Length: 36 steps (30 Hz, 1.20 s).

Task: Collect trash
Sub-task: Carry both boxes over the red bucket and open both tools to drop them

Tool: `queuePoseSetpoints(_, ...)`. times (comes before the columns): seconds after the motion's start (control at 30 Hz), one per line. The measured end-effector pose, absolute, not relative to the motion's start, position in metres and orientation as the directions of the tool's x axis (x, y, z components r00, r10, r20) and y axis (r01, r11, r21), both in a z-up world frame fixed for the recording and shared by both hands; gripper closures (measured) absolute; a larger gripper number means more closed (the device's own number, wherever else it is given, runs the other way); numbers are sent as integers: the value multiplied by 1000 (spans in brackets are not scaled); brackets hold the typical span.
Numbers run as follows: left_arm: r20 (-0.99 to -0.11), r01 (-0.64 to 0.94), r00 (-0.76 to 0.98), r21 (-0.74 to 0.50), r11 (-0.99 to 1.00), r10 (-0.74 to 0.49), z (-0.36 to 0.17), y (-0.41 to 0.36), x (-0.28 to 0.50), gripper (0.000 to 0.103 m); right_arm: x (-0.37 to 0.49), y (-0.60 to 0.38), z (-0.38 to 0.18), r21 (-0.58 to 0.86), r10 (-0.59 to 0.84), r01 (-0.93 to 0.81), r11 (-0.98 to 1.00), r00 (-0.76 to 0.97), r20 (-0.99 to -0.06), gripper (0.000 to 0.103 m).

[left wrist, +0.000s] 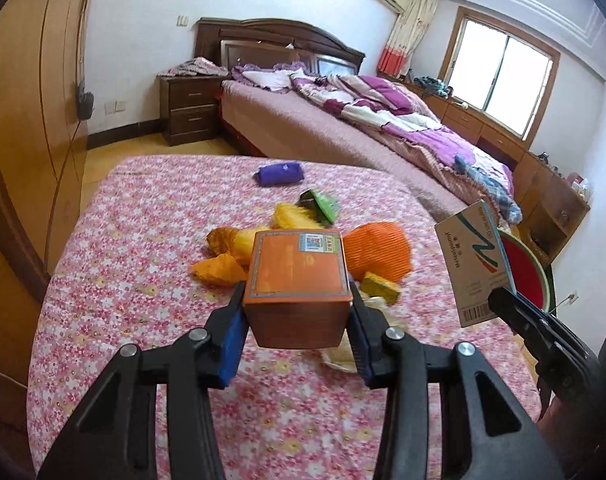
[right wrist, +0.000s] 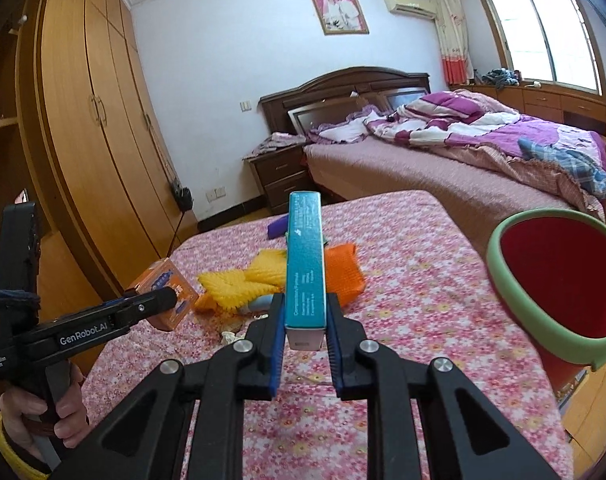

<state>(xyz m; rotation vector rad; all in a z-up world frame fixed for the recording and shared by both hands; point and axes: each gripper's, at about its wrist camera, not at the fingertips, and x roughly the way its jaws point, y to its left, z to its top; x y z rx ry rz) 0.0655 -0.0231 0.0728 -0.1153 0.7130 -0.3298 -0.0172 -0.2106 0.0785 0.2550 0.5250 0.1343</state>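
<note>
Left gripper (left wrist: 297,312): pinching orange box (left wrist: 299,266). Right gripper (right wrist: 305,318): pinching teal carton (right wrist: 305,264). Beyond: orange and yellow wrappers (right wrist: 259,276), floral tablecloth (right wrist: 415,292), watermelon-pattern bin (right wrist: 559,280).

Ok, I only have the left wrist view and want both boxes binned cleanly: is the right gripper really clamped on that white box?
Observer: Yes. The right gripper has both blue pads pressed on the near end of the thin box, whose top face is teal.
Operator: Is the bin's mouth free?
Observer: The bin is at the right of the table. Its mouth faces the camera, and the red inside that shows holds nothing.
</note>
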Motion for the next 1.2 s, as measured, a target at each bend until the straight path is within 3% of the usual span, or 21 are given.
queuePoseSetpoints(0.73, -615, 541, 599, -163, 825, -514, 108, -175, 83, 57, -49, -335, 95, 275, -37, 174, 946, 897, -440, 82)
queuePoseSetpoints(1.2, -666, 681, 475, -137, 720, -576, 86, -302, 98, 57, -50, -425, 65, 294, -162, 332, 896, 862, -480, 82)
